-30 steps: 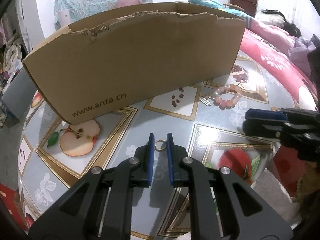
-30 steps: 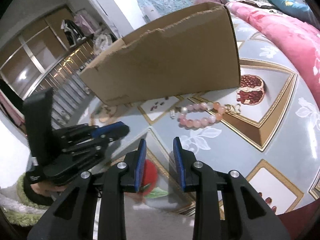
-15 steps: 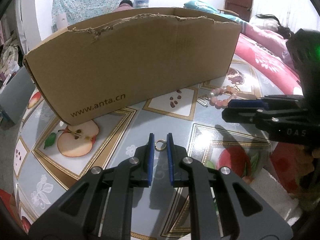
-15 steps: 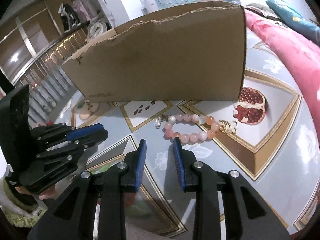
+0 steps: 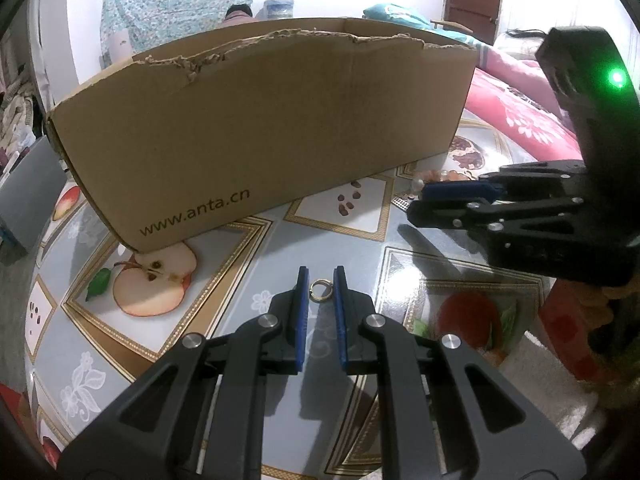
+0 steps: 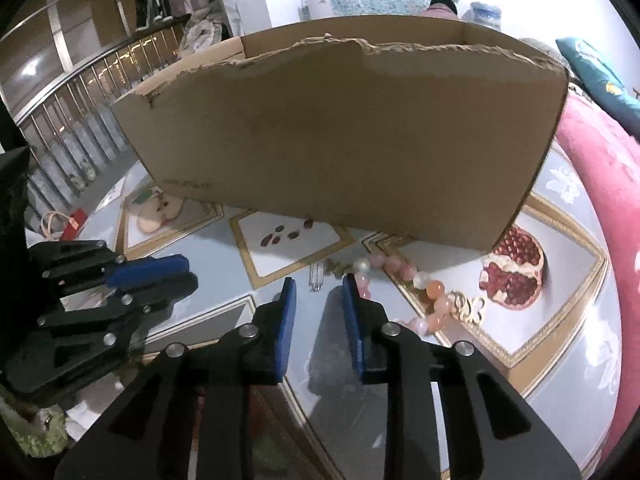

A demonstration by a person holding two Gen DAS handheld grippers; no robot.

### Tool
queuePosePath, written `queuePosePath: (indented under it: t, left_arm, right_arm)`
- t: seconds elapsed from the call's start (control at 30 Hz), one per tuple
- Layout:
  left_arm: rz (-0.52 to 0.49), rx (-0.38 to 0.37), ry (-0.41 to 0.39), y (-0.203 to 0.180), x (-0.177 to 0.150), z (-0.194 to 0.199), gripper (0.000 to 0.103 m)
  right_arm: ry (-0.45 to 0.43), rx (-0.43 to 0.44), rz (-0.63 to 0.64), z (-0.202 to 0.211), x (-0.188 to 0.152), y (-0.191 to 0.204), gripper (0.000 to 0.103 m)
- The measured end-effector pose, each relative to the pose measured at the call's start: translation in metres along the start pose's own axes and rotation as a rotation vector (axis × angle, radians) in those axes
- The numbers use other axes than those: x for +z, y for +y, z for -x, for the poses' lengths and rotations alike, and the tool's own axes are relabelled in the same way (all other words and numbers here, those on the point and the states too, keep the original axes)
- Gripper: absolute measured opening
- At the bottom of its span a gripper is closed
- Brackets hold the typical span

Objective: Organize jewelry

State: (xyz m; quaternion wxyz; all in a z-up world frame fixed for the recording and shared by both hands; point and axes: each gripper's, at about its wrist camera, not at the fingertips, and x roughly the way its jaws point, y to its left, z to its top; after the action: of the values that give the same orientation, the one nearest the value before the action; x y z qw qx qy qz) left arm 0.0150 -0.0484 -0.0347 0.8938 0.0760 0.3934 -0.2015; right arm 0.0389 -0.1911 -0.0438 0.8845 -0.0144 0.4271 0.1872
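The left tool hangs low over the worktop, its blue pads pinching a small gold ring between their tips. The ring sits upright in the narrow gap, touching both pads.

Behind it stands a long cardboard box with a torn top edge and a web address printed on its near wall. It rests on the fruit-patterned cloth, partly over a printed apple.

The right tool reaches in beside the left one, its jaws closing with nothing between them. Just past its tips lies a pink bead bracelet on the worktop, close under the box's near wall, with a gold charm at one end. A small silver piece lies just beside the bracelet. A printed pomegranate lies beyond the bracelet, and a red quilt covers the bed beside the worktop.
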Motion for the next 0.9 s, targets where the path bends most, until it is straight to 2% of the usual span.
queuePosePath:
  t: [0.1, 0.17, 0.27, 0.67, 0.9]
  left_arm:
    - [-0.003, -0.002, -0.002, 0.0, 0.0, 0.0, 0.011]
    - [-0.002, -0.006, -0.003, 0.001, 0.001, 0.0, 0.011]
    - [0.0, -0.004, -0.003, 0.001, 0.0, 0.0, 0.011]
    - [0.001, -0.007, -0.009, 0.001, 0.002, 0.0, 0.011]
    - [0.004, -0.011, -0.014, 0.002, 0.001, -0.001, 0.011]
  right_arm:
    - [-0.003, -0.03, 0.053, -0.004, 0.002, 0.008, 0.013]
    - [0.003, -0.012, 0.05, -0.005, 0.003, 0.009, 0.006]
    - [0.009, -0.008, 0.05, -0.005, 0.004, 0.009, 0.005]
    - [0.017, 0.094, -0.06, 0.014, -0.005, -0.002, 0.003]
    - [-0.001, 0.098, -0.04, 0.021, 0.001, -0.002, 0.003]
